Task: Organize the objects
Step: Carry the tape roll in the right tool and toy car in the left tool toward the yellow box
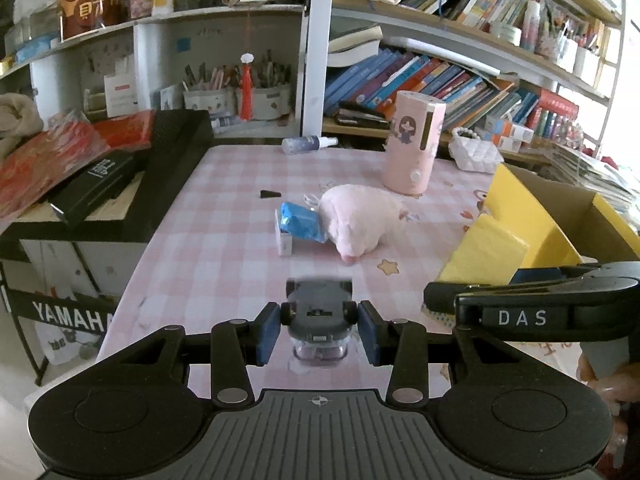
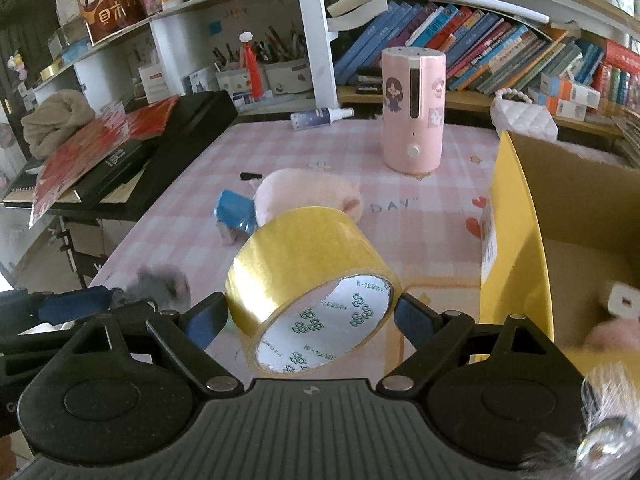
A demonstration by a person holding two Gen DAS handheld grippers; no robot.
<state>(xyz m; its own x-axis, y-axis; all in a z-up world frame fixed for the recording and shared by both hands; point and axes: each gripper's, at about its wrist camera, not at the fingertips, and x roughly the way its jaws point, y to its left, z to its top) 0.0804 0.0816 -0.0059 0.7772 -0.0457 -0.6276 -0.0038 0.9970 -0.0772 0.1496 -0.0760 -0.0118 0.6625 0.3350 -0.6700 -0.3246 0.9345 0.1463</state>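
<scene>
My left gripper [image 1: 319, 320] is shut on a small grey toy car [image 1: 320, 304], its blue pads [image 1: 267, 330] pressing the wheels from both sides above the pink checked table [image 1: 224, 240]. My right gripper [image 2: 310, 316] is shut on a wide roll of yellow tape [image 2: 304, 256], held tilted with its white printed core facing me. The right gripper's black body [image 1: 532, 312] shows at the right of the left wrist view. In the right wrist view the left gripper and the blurred toy car [image 2: 164, 284] show at the left. A yellow cardboard box [image 2: 516, 240] stands open just right of the tape.
On the table lie a pink plush [image 1: 356, 216], a blue packet [image 1: 300, 222], a small black piece [image 1: 270, 194] and a spray bottle [image 1: 308, 145]. A pink humidifier [image 1: 412, 148] stands further back. Black cases [image 1: 120, 184] sit at the left edge, bookshelves behind. Small white and pink things [image 2: 624, 300] lie in the box.
</scene>
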